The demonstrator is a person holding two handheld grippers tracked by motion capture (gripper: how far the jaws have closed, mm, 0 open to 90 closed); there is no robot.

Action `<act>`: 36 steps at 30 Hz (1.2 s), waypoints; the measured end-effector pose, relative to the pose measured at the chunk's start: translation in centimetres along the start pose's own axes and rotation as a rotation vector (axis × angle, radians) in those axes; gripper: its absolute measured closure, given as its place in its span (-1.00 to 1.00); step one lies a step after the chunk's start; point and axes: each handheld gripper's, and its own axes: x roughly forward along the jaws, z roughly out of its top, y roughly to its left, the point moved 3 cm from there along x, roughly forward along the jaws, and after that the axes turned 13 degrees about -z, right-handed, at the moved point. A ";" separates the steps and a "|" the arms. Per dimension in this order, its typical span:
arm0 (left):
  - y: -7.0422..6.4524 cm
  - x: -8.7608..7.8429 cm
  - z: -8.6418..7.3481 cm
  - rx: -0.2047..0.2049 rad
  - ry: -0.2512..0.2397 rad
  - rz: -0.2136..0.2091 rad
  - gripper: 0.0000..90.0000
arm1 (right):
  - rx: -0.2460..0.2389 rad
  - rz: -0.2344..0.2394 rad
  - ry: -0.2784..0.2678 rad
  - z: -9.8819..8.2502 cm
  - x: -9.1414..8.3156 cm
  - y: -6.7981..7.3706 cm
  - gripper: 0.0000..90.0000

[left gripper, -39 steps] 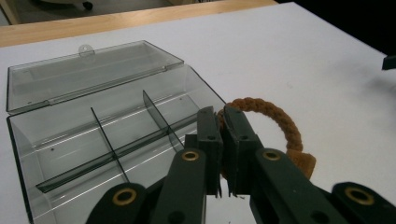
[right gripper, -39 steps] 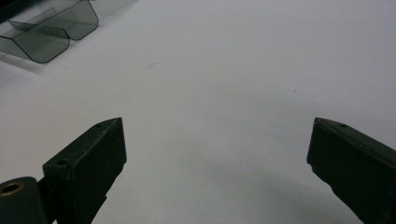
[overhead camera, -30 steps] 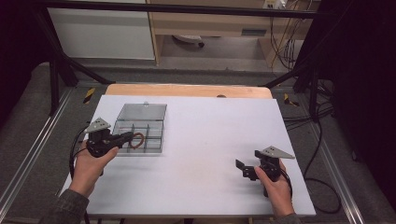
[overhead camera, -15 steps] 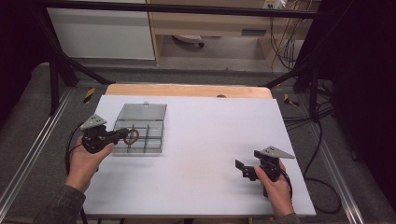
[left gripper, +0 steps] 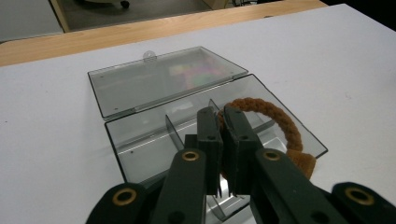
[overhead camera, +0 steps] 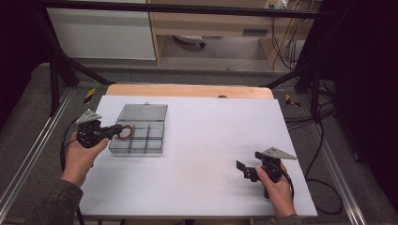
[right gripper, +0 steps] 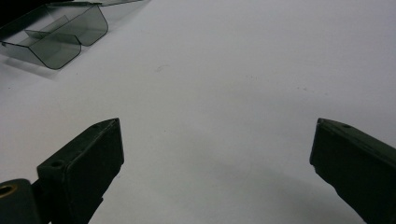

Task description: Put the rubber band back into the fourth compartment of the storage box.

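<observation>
Left gripper [left gripper: 223, 122] clamps a brown braided ring [left gripper: 273, 122] above the open compartment box [left gripper: 140, 135]; right gripper [right gripper: 215, 154] jaws wide, nothing between.

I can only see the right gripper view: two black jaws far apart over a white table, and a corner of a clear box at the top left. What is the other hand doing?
Observer: The left gripper is shut on a brown braided ring, holding it over the clear box.
Operator: Is the box open?
Observer: Yes. In the left gripper view its lid lies folded back flat on the table, and the dividers inside are bare.
Operator: And my own hand, where does it sit?
Observer: In the high view the right gripper is near the table's front right corner, well apart from the box, jaws open on nothing.
</observation>
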 end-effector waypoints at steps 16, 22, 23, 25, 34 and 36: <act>2.0 -0.4 0.0 -0.032 0.014 0.043 0.90 | 0.003 0.006 -0.002 0.0 -0.1 0.0 -0.93; 2.6 -0.3 -0.1 -0.048 0.016 0.052 0.90 | 0.004 0.005 0.001 0.0 -0.1 0.1 -0.94; 2.7 -0.2 -0.1 -0.048 0.018 0.054 0.90 | 0.003 0.005 0.001 0.0 -0.1 0.0 -0.94; 2.9 -0.1 -0.2 -0.053 0.017 0.057 0.90 | 0.002 0.003 -0.001 0.0 -0.1 0.0 -0.94; 3.4 0.1 -0.3 -0.053 0.030 0.063 0.90 | -0.001 0.004 0.004 0.0 0.0 0.1 -0.94; 3.5 0.2 -0.4 -0.057 0.031 0.063 0.90 | -0.001 0.004 0.004 -0.1 0.0 0.1 -0.94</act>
